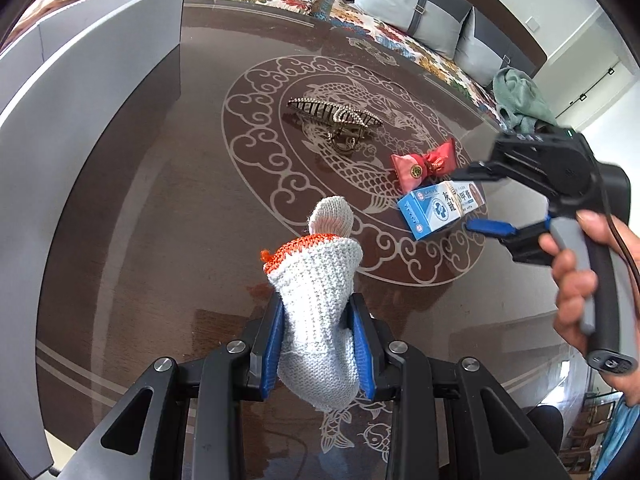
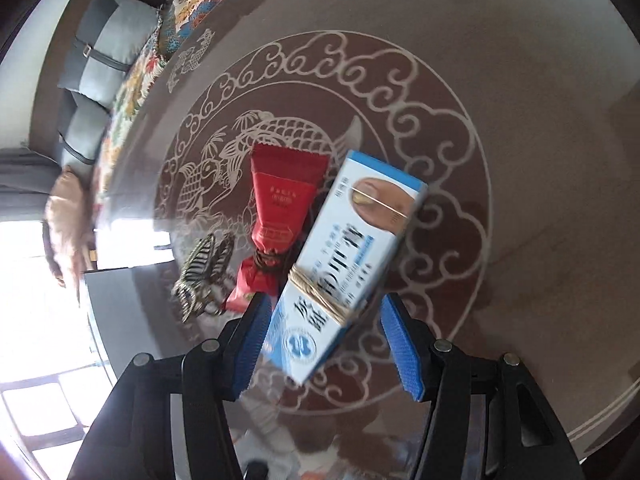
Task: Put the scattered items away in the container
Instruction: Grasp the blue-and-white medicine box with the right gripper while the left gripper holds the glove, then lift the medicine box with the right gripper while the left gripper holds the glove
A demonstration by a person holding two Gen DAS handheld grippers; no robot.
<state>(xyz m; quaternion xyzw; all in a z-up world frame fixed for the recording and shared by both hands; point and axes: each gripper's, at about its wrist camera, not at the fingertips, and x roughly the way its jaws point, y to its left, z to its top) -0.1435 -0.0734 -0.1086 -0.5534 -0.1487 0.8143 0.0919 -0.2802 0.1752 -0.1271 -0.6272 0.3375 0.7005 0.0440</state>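
My left gripper [image 1: 318, 344] is shut on a white knit glove with an orange cuff [image 1: 320, 304], held above the table. My right gripper [image 2: 332, 344] is open, its blue pads on either side of a blue and white medicine box [image 2: 348, 256] that lies on the table; the same gripper [image 1: 480, 200] and box [image 1: 440, 208] show in the left wrist view. A red sachet [image 1: 426, 162] lies just behind the box, also in the right wrist view [image 2: 280, 208]. A jewelled hair claw [image 1: 336, 118] lies at the table's middle. The grey container [image 1: 92, 92] stands at left.
The brown glass table [image 1: 200, 216] has a fish and cloud pattern. A sofa with grey cushions [image 1: 404, 8] and a floral cover runs along the far edge. A green cloth [image 1: 520, 100] lies on the sofa at right.
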